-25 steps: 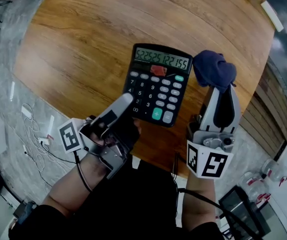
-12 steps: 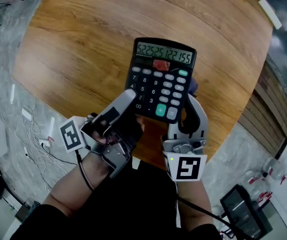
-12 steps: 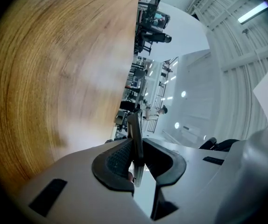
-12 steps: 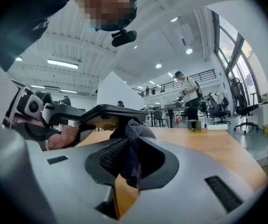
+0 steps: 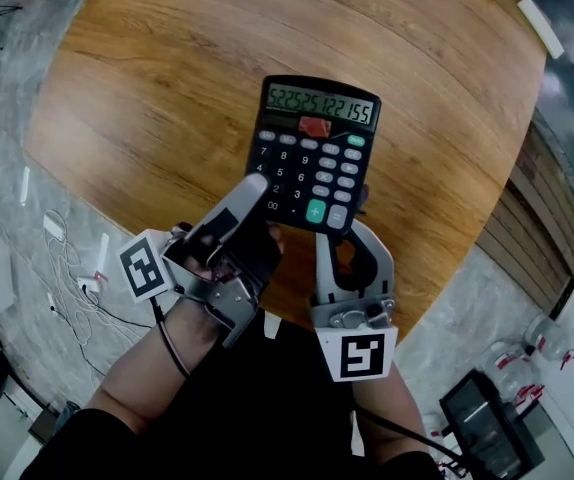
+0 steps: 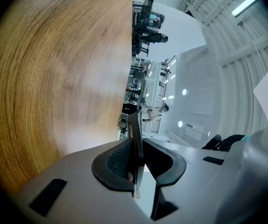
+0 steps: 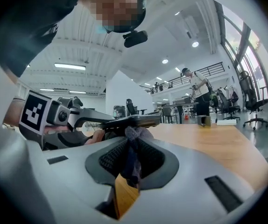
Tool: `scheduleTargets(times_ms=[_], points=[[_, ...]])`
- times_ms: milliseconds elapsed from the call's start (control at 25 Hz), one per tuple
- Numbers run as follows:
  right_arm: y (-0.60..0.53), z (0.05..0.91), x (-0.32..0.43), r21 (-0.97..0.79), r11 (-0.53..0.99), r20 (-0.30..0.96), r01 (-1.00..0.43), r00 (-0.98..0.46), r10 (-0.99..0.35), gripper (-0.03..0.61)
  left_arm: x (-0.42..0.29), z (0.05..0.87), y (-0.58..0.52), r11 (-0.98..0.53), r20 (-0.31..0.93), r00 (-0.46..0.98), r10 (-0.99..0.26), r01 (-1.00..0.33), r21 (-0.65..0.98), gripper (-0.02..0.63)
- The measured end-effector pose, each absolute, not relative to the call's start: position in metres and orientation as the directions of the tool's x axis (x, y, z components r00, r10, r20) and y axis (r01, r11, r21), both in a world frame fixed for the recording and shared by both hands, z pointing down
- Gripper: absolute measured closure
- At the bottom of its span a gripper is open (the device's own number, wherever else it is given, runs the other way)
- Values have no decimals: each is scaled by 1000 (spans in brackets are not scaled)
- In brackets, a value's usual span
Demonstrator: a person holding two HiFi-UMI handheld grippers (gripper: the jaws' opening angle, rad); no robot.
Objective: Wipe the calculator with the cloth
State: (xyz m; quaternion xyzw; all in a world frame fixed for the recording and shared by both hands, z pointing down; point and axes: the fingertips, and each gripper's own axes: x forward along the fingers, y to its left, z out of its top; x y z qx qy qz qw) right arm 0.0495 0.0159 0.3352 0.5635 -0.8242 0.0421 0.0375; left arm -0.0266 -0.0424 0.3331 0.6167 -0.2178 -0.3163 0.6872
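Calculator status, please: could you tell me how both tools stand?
Left tool shut on calculator, held off table. Right tool shut on cloth, at calculator's near edge. Nothing obstructing.

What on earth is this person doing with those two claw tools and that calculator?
A person holds a claw tool in each hand. The left claw is clamped on the lower corner of a black desk calculator, holding it up above the round wooden table. The right claw grips a dark blue cloth and sits just beneath the calculator's near edge, with the cloth touching it there.
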Motion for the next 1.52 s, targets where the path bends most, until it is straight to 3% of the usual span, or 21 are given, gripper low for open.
scheduleTargets(times_ms=[360, 680, 1120, 1360, 1520], points=[[19, 335, 125, 20, 178, 122, -984, -174, -977, 517, -41, 368, -47, 41, 3, 696, -718, 39, 998, 545], [-23, 391, 157, 17, 53, 365, -998, -44, -930, 517, -37, 418, -64, 47, 182, 682, -709, -211, 976, 546], [-61, 435, 149, 44, 16, 524, -999, 10, -852, 517, -23, 440, -75, 79, 252, 622, -741, -292, 953, 535], [-61, 441, 141, 105, 71, 581, -992, 3, -814, 517, -30, 431, -70, -122, 408, 592, -695, -657, 744, 498], [-60, 439, 139, 101, 94, 597, -990, -15, -802, 515, -28, 432, -65, -218, 489, 547, -680, -787, 577, 486]])
